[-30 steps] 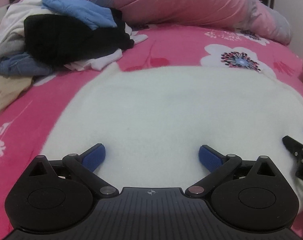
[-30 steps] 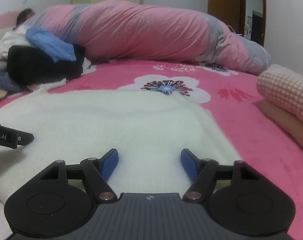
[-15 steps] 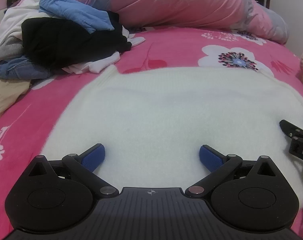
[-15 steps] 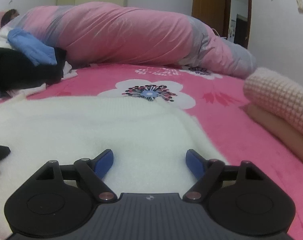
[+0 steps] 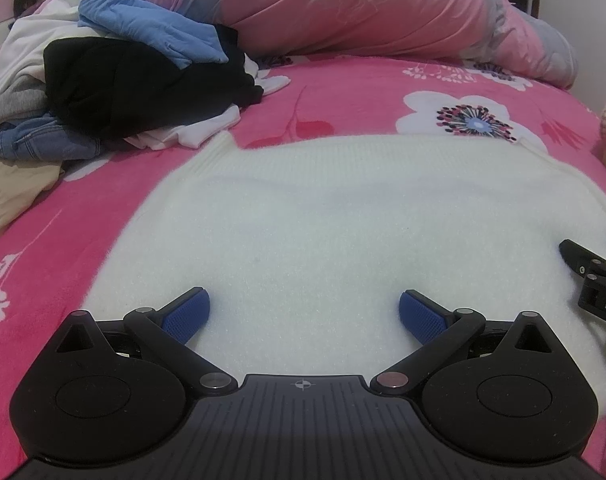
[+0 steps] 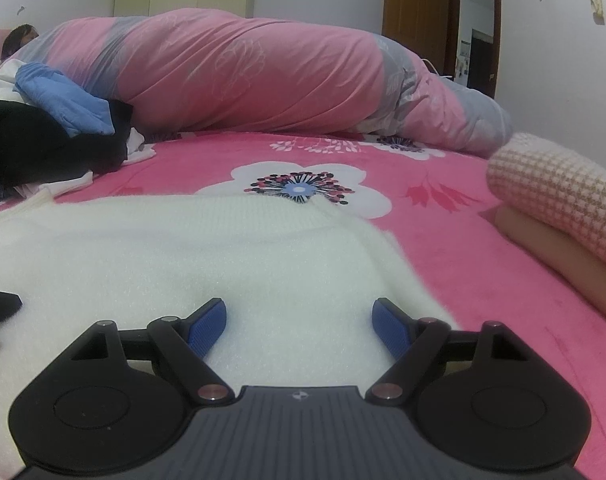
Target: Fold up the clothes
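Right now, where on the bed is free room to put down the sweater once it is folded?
Bare bedspread lies between the white sweater and the rolled pink quilt. The left is crowded by the clothes pile, the right edge by folded knitwear.

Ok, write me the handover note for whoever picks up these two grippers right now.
Left gripper: open, nothing between the pads, low over the near part of the white sweater.
Right gripper: open, empty, over the sweater's near right part.
The sweater lies flat on the pink floral bed cover, ribbed edge on the far side.
Unfolded pile (black, blue, white, denim pieces) sits far left.
A checked knit piece lies stacked on a tan one at the right, apparently folded.
Done: sweater laid flat; how many folds it has, I cannot tell.
Left: finish and set it aside, then work through the pile.
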`<state>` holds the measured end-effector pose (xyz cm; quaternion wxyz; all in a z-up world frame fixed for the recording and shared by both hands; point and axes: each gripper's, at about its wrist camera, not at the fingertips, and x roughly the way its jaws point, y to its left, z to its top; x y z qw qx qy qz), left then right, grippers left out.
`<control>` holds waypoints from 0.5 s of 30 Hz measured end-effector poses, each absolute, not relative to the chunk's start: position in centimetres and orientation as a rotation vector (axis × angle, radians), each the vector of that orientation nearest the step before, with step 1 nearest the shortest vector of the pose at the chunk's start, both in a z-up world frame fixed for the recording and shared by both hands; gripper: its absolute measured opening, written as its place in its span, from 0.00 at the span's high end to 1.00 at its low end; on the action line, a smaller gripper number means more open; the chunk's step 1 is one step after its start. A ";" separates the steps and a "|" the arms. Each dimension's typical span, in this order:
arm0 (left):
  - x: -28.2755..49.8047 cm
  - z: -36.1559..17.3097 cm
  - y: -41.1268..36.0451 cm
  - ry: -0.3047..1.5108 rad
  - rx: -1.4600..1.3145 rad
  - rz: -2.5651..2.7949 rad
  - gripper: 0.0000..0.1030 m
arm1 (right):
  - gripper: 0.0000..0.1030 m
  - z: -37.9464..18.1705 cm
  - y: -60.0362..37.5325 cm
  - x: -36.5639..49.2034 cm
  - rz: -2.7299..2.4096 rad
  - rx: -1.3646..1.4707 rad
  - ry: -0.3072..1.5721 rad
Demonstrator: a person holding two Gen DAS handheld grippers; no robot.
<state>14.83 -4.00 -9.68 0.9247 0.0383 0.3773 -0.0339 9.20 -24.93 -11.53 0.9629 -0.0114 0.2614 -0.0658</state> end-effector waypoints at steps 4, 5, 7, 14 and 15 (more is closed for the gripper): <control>14.8 -9.7 -4.0 0.766 0.077 -0.072 0.00 | 0.20 -11.6 -25.0 9.2 -0.133 -0.023 0.528; 14.7 -9.8 -3.9 0.762 0.076 -0.074 0.00 | 0.20 -11.6 -25.0 9.2 -0.132 -0.023 0.527; 14.4 -9.7 -3.7 0.746 0.067 -0.084 0.02 | 0.20 -11.5 -25.0 9.2 -0.132 -0.023 0.527; 7.2 -7.7 -0.1 0.584 -0.028 -0.201 0.03 | 0.20 -11.5 -24.9 9.1 -0.133 -0.022 0.526; 5.7 -7.6 0.8 0.564 -0.036 -0.215 0.03 | 0.20 -11.5 -24.9 9.1 -0.133 -0.022 0.526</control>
